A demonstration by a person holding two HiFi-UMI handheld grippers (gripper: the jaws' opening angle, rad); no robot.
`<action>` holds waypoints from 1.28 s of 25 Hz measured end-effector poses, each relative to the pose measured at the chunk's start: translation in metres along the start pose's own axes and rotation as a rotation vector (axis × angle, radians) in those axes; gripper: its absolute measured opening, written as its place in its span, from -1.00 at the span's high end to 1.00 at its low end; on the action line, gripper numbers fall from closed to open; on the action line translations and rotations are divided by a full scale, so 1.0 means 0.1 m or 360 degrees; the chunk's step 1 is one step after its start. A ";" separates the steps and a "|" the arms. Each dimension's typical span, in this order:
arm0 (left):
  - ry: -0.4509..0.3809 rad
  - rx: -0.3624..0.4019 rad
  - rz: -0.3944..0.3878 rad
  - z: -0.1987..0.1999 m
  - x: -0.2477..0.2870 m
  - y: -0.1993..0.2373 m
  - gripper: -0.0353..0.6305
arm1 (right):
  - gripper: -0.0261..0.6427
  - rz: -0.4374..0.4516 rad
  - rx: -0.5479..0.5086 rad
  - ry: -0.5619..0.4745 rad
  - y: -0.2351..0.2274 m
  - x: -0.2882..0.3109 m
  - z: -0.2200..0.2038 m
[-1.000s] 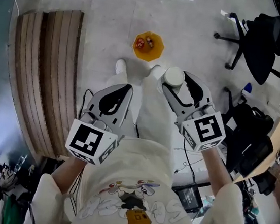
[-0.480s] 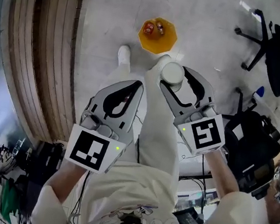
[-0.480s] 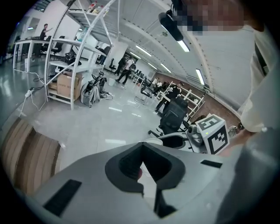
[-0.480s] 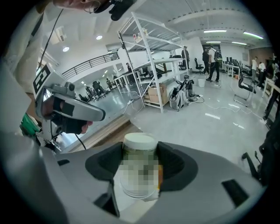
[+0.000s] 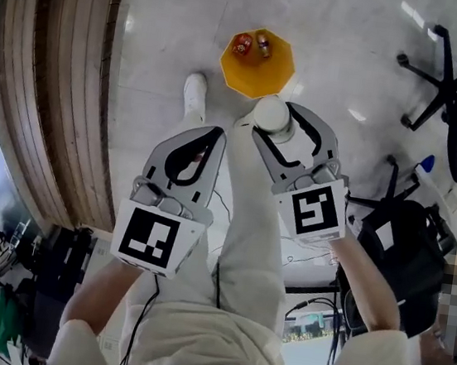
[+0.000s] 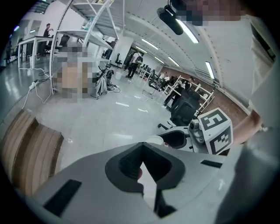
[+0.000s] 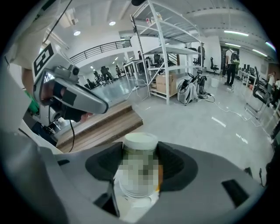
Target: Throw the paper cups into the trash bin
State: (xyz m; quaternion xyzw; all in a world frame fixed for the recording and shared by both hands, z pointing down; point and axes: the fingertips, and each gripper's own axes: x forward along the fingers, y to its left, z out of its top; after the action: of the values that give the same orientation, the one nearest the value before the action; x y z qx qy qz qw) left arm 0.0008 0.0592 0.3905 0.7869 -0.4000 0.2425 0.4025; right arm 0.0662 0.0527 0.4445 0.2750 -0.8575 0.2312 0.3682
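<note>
Two claws above grey floor (image 5: 174, 28): right claw (image 5: 273, 125) clamps paper cup (image 5: 271, 113), left claw (image 5: 210, 134) closed; trash bin (image 5: 260, 78) ahead.

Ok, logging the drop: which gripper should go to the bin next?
Right. The right gripper holds a paper cup near the orange bin; the left gripper is shut, no cup.

The person wears a cream long-sleeved top (image 5: 230, 361) and cream trousers (image 5: 249, 230), with a white shoe (image 5: 194, 94) at 12 o'clock and a thin black cable (image 5: 217, 278) along the leg. The left gripper (image 5: 210, 132) and right gripper (image 5: 275, 119) are pale grey shells lined black, each with a white, black-marked cube (image 5: 153, 238) at 6 o'clock.
</note>
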 end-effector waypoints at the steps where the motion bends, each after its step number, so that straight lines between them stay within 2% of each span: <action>1: 0.0006 0.0011 0.0012 -0.04 0.10 0.06 0.88 | 0.15 -0.0002 -0.0012 0.0011 -0.06 0.10 -0.07; 5: 0.0045 0.0095 0.0096 -0.29 0.53 0.30 0.88 | 0.15 0.0004 -0.0066 0.0062 -0.22 0.50 -0.34; 10: 0.0040 0.0016 0.0106 -0.66 1.11 0.52 0.88 | 0.15 0.0046 -0.0109 0.0101 -0.33 0.98 -0.69; 14: 0.0117 -0.0115 0.0170 -1.07 1.54 0.75 0.88 | 0.15 0.0044 -0.0137 0.0139 -0.42 1.34 -0.97; 16: 0.0142 -0.0131 0.0210 -1.24 1.72 0.86 0.88 | 0.15 0.0042 -0.0165 0.0151 -0.44 1.50 -1.11; 21: 0.0203 -0.0038 0.0255 -1.52 2.02 1.08 0.88 | 0.15 0.0057 -0.0182 0.0199 -0.45 1.78 -1.38; 26: 0.0258 0.0138 0.0209 -1.67 2.26 1.24 0.88 | 0.15 0.0051 -0.0227 0.0222 -0.50 2.01 -1.58; 32: 0.0318 0.0220 0.0246 -1.96 2.61 1.45 0.88 | 0.15 0.0052 -0.0247 0.0274 -0.55 2.36 -1.85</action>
State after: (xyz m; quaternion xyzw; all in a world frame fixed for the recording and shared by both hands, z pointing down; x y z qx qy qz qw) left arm 0.0166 0.0560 0.7472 0.7516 -0.3996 0.3768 0.3654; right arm 0.0582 0.0513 0.7488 0.2107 -0.8424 0.1927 0.4570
